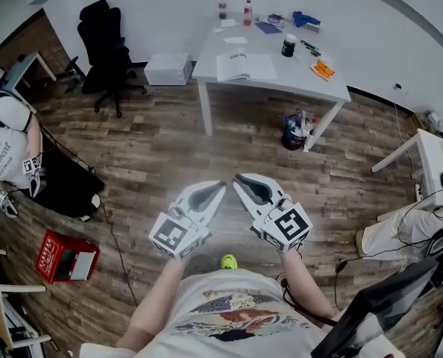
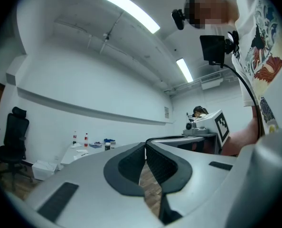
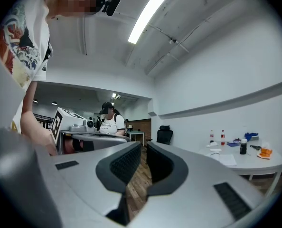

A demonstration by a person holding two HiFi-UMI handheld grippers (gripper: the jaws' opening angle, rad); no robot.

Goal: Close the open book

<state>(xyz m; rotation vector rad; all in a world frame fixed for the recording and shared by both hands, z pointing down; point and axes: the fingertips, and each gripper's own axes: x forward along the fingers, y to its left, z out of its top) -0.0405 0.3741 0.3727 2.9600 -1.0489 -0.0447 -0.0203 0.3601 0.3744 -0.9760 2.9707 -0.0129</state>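
Both stood shut and empty, the left hand-held gripper (image 1: 220, 187) and right hand-held gripper (image 1: 238, 178), well apart from the open book (image 1: 245, 67) on the worktop (image 1: 300, 79); closing it likely needed an approach, then one cover swung over.

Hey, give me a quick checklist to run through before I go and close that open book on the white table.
1. The open book lies flat on the white table: ok.
2. The left gripper is empty, jaws together: ok.
3. The right gripper is empty, jaws together: ok.
4. The book is within reach of the grippers: not ok; the table stands across the wood floor from them.
5. There is room beside the book: ok; the black jar stands apart from it, to its right.
6. Which half is thinner to fold over: cannot tell, too small.
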